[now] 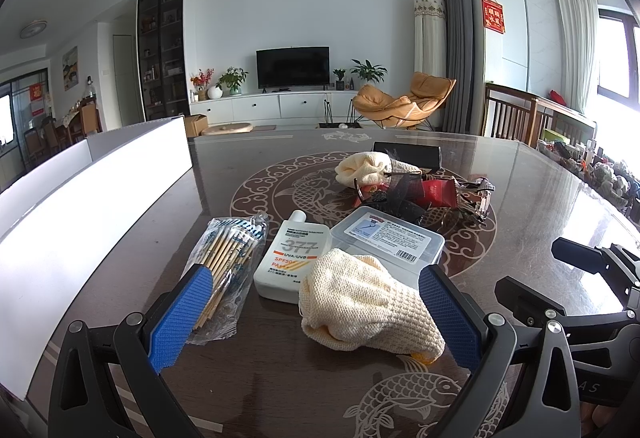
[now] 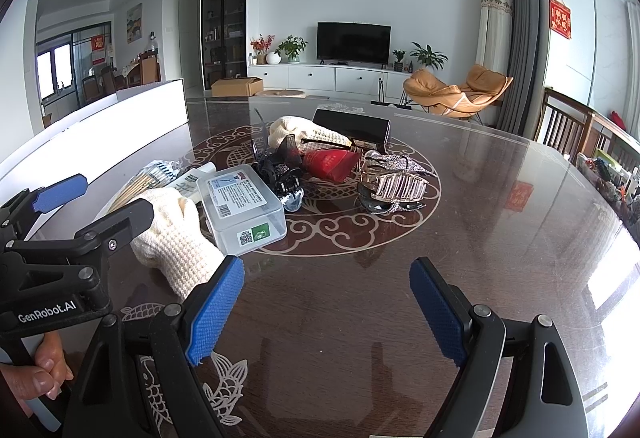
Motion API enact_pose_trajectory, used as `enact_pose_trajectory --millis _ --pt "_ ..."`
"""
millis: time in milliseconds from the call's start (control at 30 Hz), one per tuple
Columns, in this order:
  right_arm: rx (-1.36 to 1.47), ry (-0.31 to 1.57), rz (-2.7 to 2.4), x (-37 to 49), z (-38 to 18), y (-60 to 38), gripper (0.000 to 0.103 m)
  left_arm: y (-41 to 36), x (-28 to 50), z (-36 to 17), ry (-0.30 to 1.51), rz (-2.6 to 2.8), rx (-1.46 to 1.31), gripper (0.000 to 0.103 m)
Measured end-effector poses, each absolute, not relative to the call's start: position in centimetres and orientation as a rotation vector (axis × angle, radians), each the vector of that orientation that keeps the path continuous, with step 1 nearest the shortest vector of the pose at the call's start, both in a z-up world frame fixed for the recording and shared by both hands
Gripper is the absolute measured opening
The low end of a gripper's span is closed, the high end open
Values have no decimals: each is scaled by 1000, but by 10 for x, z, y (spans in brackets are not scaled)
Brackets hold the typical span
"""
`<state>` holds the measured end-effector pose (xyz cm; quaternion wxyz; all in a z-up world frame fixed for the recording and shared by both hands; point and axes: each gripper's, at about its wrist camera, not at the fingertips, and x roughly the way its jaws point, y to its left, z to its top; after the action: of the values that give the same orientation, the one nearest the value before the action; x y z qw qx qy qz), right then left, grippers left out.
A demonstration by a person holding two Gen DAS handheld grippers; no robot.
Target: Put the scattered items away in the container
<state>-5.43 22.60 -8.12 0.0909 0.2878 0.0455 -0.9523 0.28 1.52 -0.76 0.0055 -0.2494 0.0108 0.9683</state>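
The scattered items lie bunched near the middle of the dark patterned bench (image 2: 500,198), and most of the bench's right half is bare glossy top out to its far and right edges. Along the left side runs a long white container (image 1: 100,198), its wall standing just left of the nearest things.

Nearest the left tongs (image 1: 316,312) lies a cream knitted glove (image 1: 360,302), crumpled, with a yellow patch showing under its near end; it sits between the two blue pads, which stand wide apart and grip nothing. The glove leans against a white sunscreen bottle (image 1: 290,258) lying flat with orange print, and against a clear lidded plastic box (image 1: 390,238) with a printed label. Left of the bottle is a clear bag of wooden cotton swabs (image 1: 228,262), touching the left pad.

Farther off is a second heap: another cream glove (image 1: 366,166), a red packet (image 2: 330,164), black hair clips (image 2: 280,174), a pale ribbed hair clip (image 2: 400,188) with glittery pieces beside it, and a black case (image 2: 354,126) at the far side.

The right tongs (image 2: 326,312) are also spread open and empty, over bare bench to the right of the near glove, with clear room ahead. A hand (image 2: 44,370) grips the left tool's handle at the lower left of the right wrist view.
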Motion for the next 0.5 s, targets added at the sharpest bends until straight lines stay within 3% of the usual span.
enact_pose_trajectory --millis 500 --pt "857 136 -2831 -54 -82 227 86 15 3 -7 34 3030 -780 103"
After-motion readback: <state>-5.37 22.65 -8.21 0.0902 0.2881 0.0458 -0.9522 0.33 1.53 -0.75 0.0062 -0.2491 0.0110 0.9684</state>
